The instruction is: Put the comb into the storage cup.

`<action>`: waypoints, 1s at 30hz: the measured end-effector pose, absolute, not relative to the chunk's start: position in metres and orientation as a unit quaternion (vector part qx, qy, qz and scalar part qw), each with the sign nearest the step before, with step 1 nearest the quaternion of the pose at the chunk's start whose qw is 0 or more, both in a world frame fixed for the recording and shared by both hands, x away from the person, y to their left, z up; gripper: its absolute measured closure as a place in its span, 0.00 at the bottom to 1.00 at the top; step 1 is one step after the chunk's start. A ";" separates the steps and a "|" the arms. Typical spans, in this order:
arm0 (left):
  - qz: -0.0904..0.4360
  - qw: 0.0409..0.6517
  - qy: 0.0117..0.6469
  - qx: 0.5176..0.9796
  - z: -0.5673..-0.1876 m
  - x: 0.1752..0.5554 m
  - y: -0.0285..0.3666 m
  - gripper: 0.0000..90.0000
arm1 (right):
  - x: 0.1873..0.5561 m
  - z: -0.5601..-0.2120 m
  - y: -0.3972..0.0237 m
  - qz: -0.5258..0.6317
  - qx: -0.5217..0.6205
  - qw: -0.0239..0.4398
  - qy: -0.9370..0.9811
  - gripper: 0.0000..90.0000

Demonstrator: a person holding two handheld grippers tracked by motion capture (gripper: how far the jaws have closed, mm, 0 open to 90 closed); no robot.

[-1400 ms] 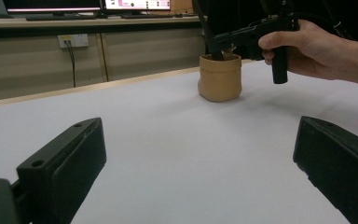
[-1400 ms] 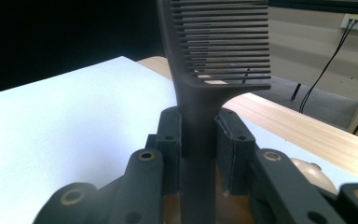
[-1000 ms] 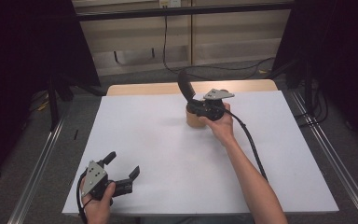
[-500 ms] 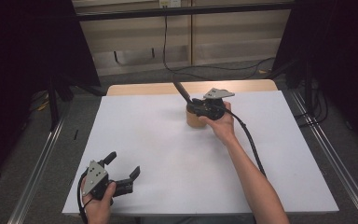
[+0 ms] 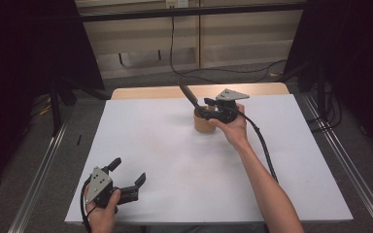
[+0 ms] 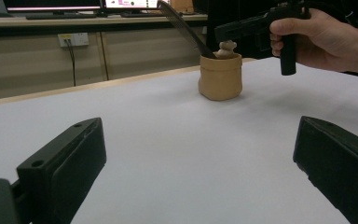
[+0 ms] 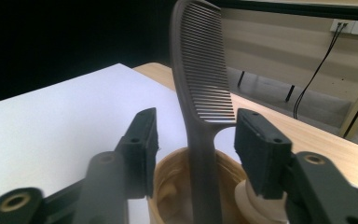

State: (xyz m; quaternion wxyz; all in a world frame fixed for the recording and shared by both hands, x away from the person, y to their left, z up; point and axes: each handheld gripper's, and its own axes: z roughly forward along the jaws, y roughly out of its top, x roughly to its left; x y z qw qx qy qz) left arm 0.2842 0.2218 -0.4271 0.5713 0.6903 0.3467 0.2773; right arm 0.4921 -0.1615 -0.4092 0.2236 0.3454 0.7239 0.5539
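Observation:
A dark comb [image 5: 188,95] stands handle-down in a tan cup [image 5: 203,124] at the far middle of the white table and leans to the back left. My right gripper [image 5: 205,108] hovers over the cup's rim. Its jaws have just been opening. In the right gripper view the comb [image 7: 200,70] rises between them from the cup [image 7: 168,186], and the pads do not press on it. A pale knob-topped thing [image 6: 227,46] also sticks out of the cup [image 6: 220,77]. My left gripper [image 5: 128,171] rests open at the front left corner, holding nothing.
White sheet [image 5: 175,160] covers the table, with a wooden strip [image 5: 145,92] bare along the far edge. The right gripper's cable [image 5: 264,150] trails over the right half. Metal rails [image 5: 43,170] run along both sides on the floor.
The comb has turned in the cup from broadside to edge-on and now leans to the back left. Both hands have kept their places.

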 end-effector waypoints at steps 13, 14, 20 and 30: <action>0.276 0.573 0.351 0.688 -0.427 0.285 0.222 0.03 | 0.486 -0.400 -0.169 0.552 0.356 0.225 0.720 0.31; 0.276 0.572 0.351 0.689 -0.427 0.285 0.222 0.03 | 0.486 -0.400 -0.170 0.551 0.356 0.225 0.720 0.29; 0.279 0.569 0.356 0.687 -0.428 0.287 0.223 0.03 | 0.485 -0.398 -0.174 0.537 0.379 0.233 0.717 0.10; 0.280 0.565 0.360 0.688 -0.429 0.286 0.224 0.03 | 0.481 -0.395 -0.186 0.540 0.403 0.242 0.698 0.02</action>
